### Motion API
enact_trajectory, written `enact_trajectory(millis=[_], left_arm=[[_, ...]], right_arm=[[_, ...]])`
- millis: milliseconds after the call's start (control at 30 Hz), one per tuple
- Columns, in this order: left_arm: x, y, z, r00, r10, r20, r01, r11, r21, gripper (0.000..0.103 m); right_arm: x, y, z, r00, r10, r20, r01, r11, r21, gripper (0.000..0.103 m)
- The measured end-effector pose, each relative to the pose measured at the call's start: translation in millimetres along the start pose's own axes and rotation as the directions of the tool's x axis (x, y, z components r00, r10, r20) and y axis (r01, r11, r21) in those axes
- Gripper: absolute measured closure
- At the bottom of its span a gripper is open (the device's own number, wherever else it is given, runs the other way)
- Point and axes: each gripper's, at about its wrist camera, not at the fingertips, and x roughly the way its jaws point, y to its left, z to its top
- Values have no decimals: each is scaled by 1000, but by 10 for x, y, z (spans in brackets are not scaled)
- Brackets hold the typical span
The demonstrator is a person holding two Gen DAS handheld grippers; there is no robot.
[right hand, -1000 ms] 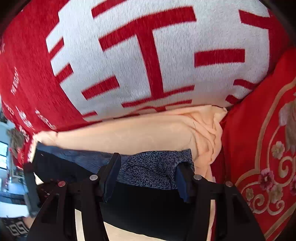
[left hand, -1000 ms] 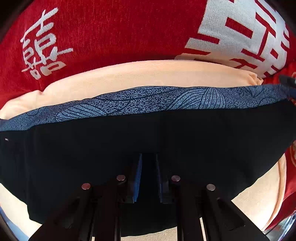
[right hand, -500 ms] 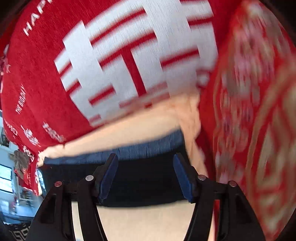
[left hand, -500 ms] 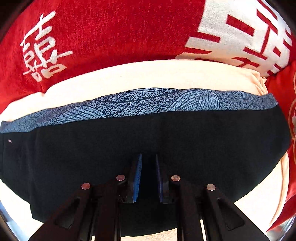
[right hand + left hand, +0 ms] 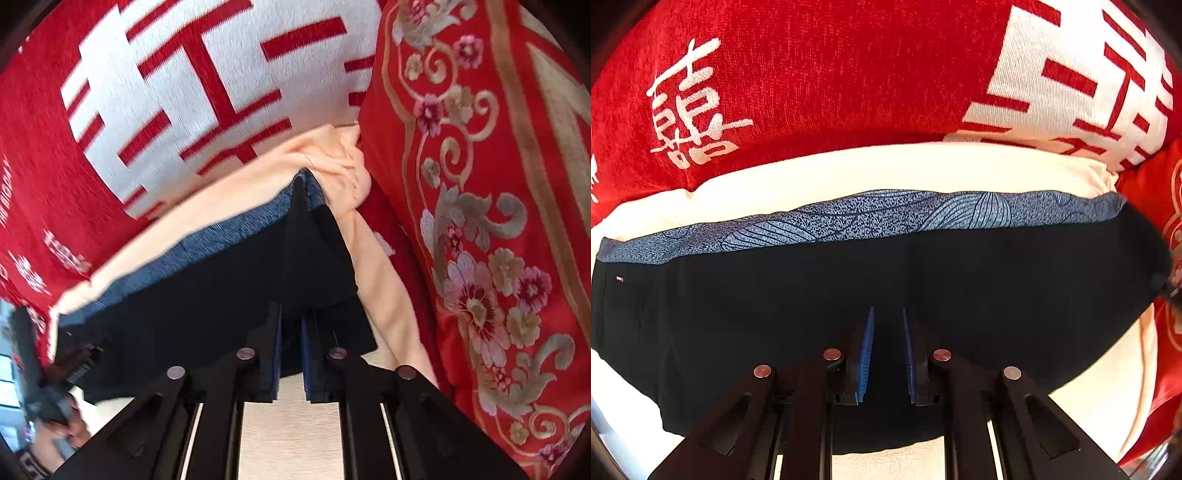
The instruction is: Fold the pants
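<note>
The black pants [image 5: 886,273] with a blue patterned waistband [image 5: 871,218] lie folded on a peach cloth [image 5: 886,170]. My left gripper [image 5: 887,321] is shut on the near edge of the pants, near the middle. In the right wrist view the pants [image 5: 221,295] run from the lower left to their right end, with the waistband [image 5: 236,229] along the far side. My right gripper [image 5: 291,325] is shut on the near right corner of the pants. The other gripper and the hand holding it [image 5: 44,398] show at the far left.
A red blanket with large white characters [image 5: 849,74] lies beyond the peach cloth; it also shows in the right wrist view [image 5: 184,92]. A red embroidered floral cushion [image 5: 480,221] stands close on the right. A pale woven surface [image 5: 288,435] lies under the grippers.
My right gripper moved from the waistband corner to the pants' near right corner and closed on it. My left gripper has stayed shut on the near edge.
</note>
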Motion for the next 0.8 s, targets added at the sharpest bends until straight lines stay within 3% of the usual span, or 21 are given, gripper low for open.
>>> enact_trajectory(millis=[67,100,233,400,467,500,667,733,800], left_arm=[[52,39,1,999,8,-32,-9,1000,-25,86],[68,61,-9,999,13,-45,-14,999,-32,86],[2,192,-121,999,17,-51,-19,999,-45,86],[-127,382,-308,998,24,-50,-28,997,-79,85],[-177,484,-369,999,22,-44,-26,994,-106,36],[-204,532,-390,999,30,-35,-34,992,-120,1],[-276,710,-313,999,49,9,-48,993,-106,0],[-240,778,-148,998,53,27,-51,995,-82,0],[-163,824,54,998,55,43,-52,997,-53,0]], right_arm=[[145,-146,-86,998,5,-69,-2,999,53,84],[100,-185,-129,998,32,-53,-27,995,91,83],[-105,-92,-340,999,29,-31,-26,997,69,49],[-139,270,-610,979,188,-75,-186,982,37,48],[-70,428,-647,966,242,-93,-239,970,46,48],[-15,524,-638,963,252,-100,-250,968,33,48],[77,1052,-519,964,253,-79,-259,963,-74,48],[155,1265,-331,969,240,-59,-246,963,-111,48],[284,1433,-137,967,247,-53,-252,959,-131,55]])
